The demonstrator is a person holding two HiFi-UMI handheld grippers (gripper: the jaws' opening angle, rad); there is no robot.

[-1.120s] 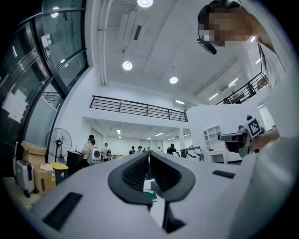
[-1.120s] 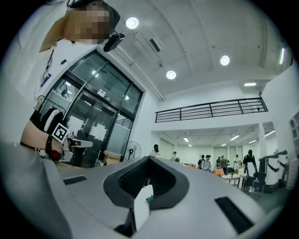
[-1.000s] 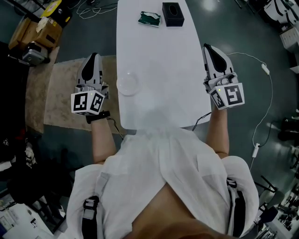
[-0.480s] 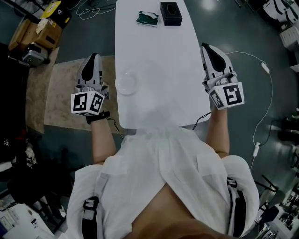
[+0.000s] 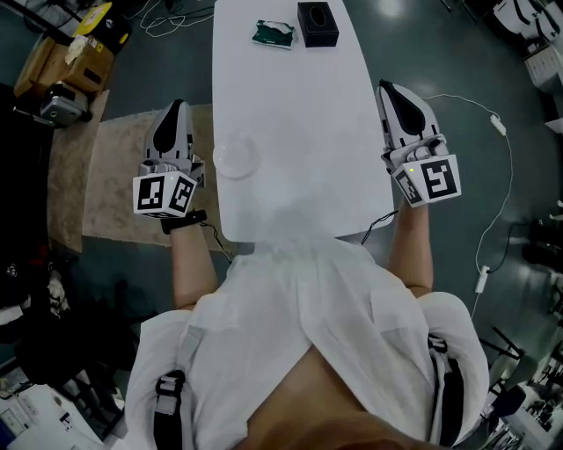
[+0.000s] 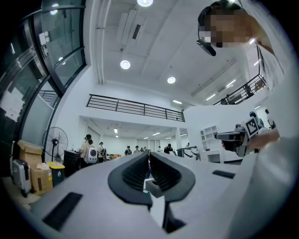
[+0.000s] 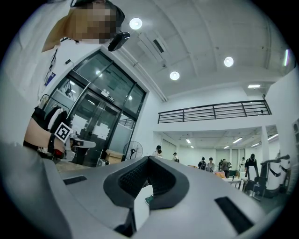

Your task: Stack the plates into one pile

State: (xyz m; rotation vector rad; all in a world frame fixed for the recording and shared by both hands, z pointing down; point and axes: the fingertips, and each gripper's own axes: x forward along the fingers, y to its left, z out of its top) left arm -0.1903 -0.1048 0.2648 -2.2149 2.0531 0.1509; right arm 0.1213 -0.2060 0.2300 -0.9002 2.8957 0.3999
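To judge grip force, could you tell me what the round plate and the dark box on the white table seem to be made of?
The round see-through plate looks like clear glass or plastic: the white table shows through it. The dark rectangular box looks matte, perhaps card or plastic; too small to tell.

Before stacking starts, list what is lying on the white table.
A clear plate near its left edge; a green packet and a black box at the far end. The person's white shirt covers the table's near end.
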